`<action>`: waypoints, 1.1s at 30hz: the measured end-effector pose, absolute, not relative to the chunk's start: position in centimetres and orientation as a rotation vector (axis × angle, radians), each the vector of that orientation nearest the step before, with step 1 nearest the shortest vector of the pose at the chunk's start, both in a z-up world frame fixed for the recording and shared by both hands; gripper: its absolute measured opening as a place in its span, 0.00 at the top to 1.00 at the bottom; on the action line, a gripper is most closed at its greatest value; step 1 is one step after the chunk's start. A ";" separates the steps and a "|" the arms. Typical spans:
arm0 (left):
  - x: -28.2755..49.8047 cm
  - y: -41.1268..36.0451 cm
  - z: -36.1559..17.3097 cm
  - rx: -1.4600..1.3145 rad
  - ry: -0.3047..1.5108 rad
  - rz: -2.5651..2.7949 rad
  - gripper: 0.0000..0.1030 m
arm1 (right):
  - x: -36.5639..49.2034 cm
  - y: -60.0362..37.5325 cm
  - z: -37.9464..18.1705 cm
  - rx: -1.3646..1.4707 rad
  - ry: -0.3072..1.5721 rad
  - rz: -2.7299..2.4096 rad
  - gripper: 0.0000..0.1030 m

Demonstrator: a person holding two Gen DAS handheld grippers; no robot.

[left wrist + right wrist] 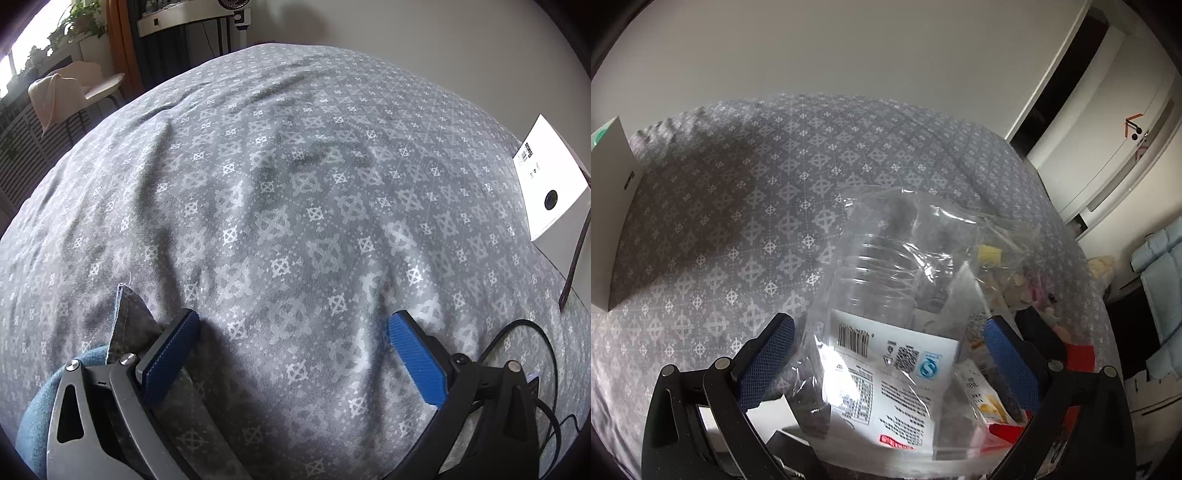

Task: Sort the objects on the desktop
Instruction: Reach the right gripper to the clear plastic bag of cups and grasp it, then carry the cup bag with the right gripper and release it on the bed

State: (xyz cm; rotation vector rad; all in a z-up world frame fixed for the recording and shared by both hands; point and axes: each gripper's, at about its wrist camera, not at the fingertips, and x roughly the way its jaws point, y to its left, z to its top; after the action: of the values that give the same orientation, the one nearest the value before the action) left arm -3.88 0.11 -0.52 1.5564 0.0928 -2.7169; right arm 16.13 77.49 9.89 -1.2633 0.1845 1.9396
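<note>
A bed (295,166) is lying under a grey patterned sheet (738,206). A white box (546,184) is standing on it, and a clear plastic bag (916,295) holding a bottle (886,266) and snacks is resting near a black cable (546,369).

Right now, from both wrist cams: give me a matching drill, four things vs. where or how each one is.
Things:
1. left gripper
2. plastic bottle
3. white box
4. black cable

States:
A. inside a clear bag, between the right gripper's open fingers
B. open over bare patterned cloth, nothing between its fingers
C. at the right edge of the left view, a dark round spot on its face
D. looping over the cloth behind the left gripper's right finger

Pairs: 1-B, 2-A, 3-C, 4-D
</note>
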 end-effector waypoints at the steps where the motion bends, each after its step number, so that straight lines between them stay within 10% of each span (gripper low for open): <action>1: -3.8 0.2 -0.5 1.555 0.082 -2.714 0.00 | 15.7 77.7 9.1 -1.288 0.186 1.930 0.00; 10: -3.7 0.3 -0.5 1.550 0.059 -2.708 0.00 | 14.0 80.3 4.8 -1.444 0.246 1.859 0.00; 17: -3.7 0.2 -0.5 1.553 0.064 -2.708 0.00 | 16.5 79.5 7.3 -1.326 0.364 1.945 0.45; 33: -3.9 -1.2 0.0 1.574 0.207 -2.725 0.00 | 7.2 51.6 27.4 -1.012 0.154 2.872 0.46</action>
State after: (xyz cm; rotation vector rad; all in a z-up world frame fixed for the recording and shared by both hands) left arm -3.92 -1.16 0.03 1.5742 0.2070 -2.7252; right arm 7.19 51.57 27.36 -1.0125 0.1540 2.8717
